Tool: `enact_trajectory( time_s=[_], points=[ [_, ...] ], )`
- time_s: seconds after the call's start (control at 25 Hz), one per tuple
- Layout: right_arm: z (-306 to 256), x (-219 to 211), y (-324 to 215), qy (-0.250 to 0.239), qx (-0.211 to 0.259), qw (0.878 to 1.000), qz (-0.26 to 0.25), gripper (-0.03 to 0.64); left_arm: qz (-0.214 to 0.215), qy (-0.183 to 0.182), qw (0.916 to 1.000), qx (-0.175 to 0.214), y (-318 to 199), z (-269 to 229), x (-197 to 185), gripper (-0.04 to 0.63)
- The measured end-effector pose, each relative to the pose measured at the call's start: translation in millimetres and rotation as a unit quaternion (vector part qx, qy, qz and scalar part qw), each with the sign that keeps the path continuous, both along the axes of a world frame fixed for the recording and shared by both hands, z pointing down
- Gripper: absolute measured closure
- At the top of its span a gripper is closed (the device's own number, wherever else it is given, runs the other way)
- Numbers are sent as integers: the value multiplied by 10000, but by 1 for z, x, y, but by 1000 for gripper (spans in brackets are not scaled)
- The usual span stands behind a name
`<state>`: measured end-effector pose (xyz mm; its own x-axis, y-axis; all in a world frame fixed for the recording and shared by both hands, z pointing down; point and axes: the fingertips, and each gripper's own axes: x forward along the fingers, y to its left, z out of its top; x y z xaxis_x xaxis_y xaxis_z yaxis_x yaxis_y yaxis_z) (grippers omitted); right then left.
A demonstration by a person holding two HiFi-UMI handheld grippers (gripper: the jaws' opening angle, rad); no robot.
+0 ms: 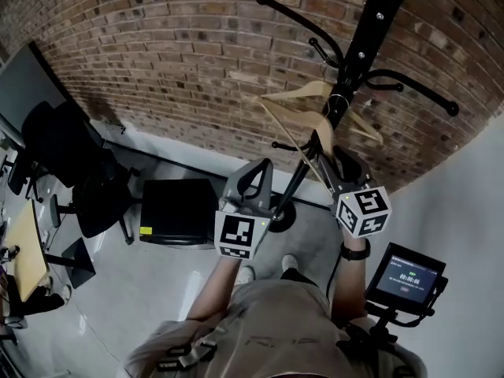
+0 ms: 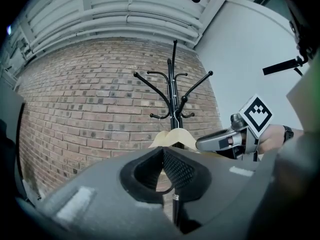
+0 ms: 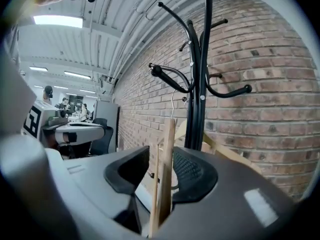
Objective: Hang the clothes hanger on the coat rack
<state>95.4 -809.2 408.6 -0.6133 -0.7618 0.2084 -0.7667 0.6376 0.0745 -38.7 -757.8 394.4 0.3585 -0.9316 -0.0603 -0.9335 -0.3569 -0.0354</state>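
Screen [image 1: 407, 275] digits illegible; plain wooden hanger [image 1: 298, 94]

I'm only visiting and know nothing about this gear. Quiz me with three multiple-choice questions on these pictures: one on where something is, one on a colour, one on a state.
1. Where does the coat rack stand?
A) on a desk
B) before a brick wall
C) beside a window

2. What colour is the rack?
A) white
B) red
C) black

3. How do the right gripper jaws stand?
A) apart, a wooden hanger between them
B) pressed together, empty
C) apart, empty

Key:
1 B, bricks fill the view behind its pole.
2 C, the pole and hooks are all black.
3 A, the right gripper view shows a gap with the hanger's wood in it.
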Motion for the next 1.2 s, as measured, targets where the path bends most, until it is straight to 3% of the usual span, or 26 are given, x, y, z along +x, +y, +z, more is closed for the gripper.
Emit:
enact_trajectory(
  time_s=[0.12, 0.28, 0.4, 0.68, 0.84, 0.96, 1.2],
  points=[
    [-3, 17, 38, 8, 111, 9984, 559, 505, 377, 137, 9992, -58, 24, 7, 5, 595],
    [-13, 51, 88, -352, 443, 9893, 1346, 585, 790, 282, 9962, -210, 45, 22, 15, 595],
    [-7, 71, 128, -476, 402, 9826, 1748, 617, 1153, 384, 9916, -446, 60, 34, 32, 595],
    [-23, 59, 183, -470, 546, 9858, 1519, 617, 1514, 275, 9875, -333, 114, 12, 69, 595],
    [-34, 52, 228, -512, 746, 9871, 1320, 615, 1446, 150, 9894, 38, 155, -10, 80, 595],
    [-24, 46, 278, -530, 765, 9893, 1122, 615, 1340, 96, 9909, -52, 199, -2, 91, 595],
    [38, 85, 368, -756, -216, 9873, 1381, 615, 1221, -202, 9897, -727, 300, 42, 133, 595]
  ],
)
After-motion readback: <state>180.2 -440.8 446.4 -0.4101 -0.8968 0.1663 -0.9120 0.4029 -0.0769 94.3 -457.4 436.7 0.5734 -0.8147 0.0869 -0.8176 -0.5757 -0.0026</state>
